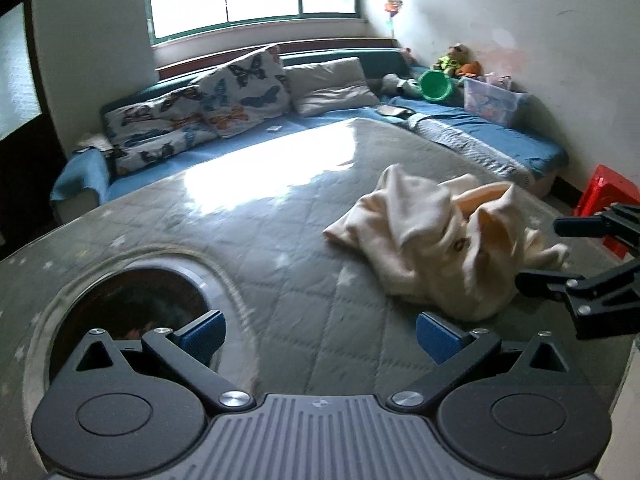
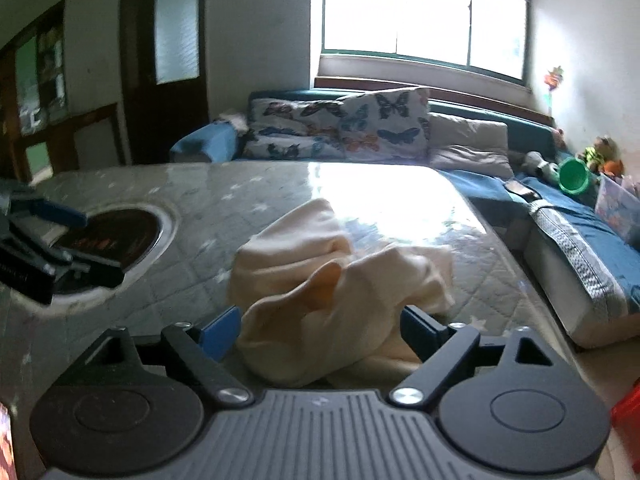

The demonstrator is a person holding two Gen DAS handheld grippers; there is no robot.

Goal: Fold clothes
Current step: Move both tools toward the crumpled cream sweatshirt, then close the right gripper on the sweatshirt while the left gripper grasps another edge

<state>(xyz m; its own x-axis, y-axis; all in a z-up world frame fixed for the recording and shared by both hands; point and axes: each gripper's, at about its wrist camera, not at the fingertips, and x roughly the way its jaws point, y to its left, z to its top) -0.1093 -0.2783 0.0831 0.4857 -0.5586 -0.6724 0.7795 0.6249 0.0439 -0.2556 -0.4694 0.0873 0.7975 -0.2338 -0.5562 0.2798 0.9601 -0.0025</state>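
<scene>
Lying crumpled on the quilted table [image 1: 248, 248], the cream garment [image 1: 436, 240] is unfolded; the right gripper [image 2: 320, 330] straddles its near edge, jaws wide, pads apparently not pressing; the left gripper [image 1: 320, 334] hovers wide and empty beside it, likely awaiting a corner.

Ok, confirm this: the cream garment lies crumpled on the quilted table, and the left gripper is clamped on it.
Not right. The left gripper is open over bare quilted table, beside the cream garment, not on it. The left wrist view shows this. The garment does lie crumpled there.
</scene>
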